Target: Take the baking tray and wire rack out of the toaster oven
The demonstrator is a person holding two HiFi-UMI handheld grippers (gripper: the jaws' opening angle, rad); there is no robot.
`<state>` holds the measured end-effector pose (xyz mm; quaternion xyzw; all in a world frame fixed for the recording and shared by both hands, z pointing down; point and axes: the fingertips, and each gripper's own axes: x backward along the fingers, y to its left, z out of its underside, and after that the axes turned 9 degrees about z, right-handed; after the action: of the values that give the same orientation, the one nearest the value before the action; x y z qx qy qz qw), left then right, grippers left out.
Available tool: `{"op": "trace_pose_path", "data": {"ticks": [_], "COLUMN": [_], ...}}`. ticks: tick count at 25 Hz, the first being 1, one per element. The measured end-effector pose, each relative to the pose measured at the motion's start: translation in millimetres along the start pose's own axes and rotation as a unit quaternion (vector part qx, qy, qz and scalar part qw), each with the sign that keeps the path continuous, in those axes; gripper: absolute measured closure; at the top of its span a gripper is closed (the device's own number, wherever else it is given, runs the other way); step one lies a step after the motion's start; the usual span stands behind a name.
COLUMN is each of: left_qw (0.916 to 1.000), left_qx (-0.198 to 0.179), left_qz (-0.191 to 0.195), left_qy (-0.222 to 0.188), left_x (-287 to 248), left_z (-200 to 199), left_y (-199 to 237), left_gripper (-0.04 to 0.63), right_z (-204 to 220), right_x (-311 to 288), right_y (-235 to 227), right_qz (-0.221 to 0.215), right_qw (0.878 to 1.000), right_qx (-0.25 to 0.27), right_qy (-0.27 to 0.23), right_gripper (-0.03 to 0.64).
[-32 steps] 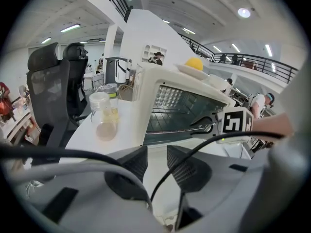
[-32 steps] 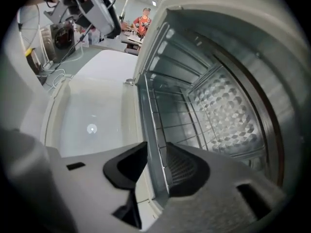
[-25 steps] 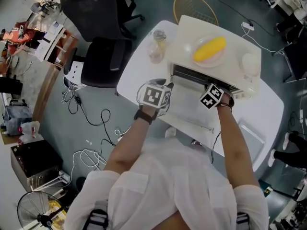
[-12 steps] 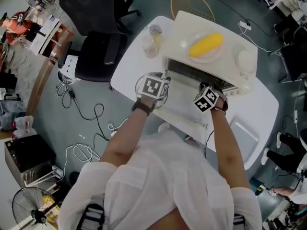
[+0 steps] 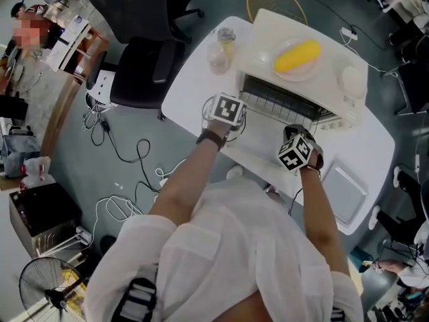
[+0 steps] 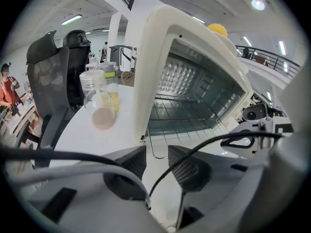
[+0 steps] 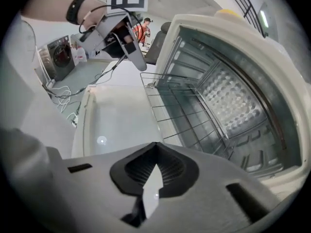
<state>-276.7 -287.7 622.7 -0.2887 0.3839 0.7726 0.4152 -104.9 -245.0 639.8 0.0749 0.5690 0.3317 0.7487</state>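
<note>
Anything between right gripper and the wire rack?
Only the bare lowered oven door, per the right gripper view: the shut right gripper is over it and the wire rack juts out beyond.

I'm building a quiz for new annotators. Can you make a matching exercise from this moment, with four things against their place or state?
Things:
1. wire rack
2. yellow food
3. right gripper
4. clear jar

Place or state:
A. on a plate on top of the toaster oven
B. jaws shut, nothing between them
C. standing on the table beside the oven
D. partway out of the open oven, over its lowered door

Pairs: 1-D, 2-A, 3-B, 4-C
</note>
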Motion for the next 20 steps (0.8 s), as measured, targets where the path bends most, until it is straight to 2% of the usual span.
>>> {"op": "trace_pose_path", "data": {"ticks": [5, 7, 10, 12, 15, 20], "left_qw": [0.9992, 0.9979, 0.9973, 0.9969, 0.9957, 0.9938], "left_qx": [-0.039, -0.060, -0.069, -0.075, -0.083, -0.069], "left_qz": [-0.006, -0.018, -0.017, -0.022, -0.040, -0.087], "left_qy": [-0.007, -0.018, -0.016, -0.015, -0.011, -0.012], "left_x": [-7.9, -7.9, -12.4, -15.1, -19.3, -31.9], "left_z": [-12.5, -25.5, -35.3, -40.1, -46.5, -55.0], "left_y": [-11.2, -12.6, -19.2, -20.5, -19.6, -6.3], "left_gripper": [0.466, 0.466, 0.466, 0.466, 0.468, 0.509], "right_z": [17.9, 15.0, 7.4, 4.5, 9.1, 25.8], "right_x": [0.9, 6.8, 15.8, 17.3, 10.8, -13.2], "right_y": [17.3, 6.1, -25.4, -46.8, -70.7, -87.5], "right_qz": [-0.010, 0.000, 0.022, 0.032, 0.044, 0.051], "right_qw": [1.000, 0.999, 0.993, 0.984, 0.962, 0.934], "right_qx": [-0.026, -0.054, -0.112, -0.176, -0.271, -0.351], "right_qy": [0.011, 0.000, -0.011, -0.012, 0.002, 0.037], "right_gripper": [0.614, 0.614, 0.612, 0.588, 0.540, 0.497]}}
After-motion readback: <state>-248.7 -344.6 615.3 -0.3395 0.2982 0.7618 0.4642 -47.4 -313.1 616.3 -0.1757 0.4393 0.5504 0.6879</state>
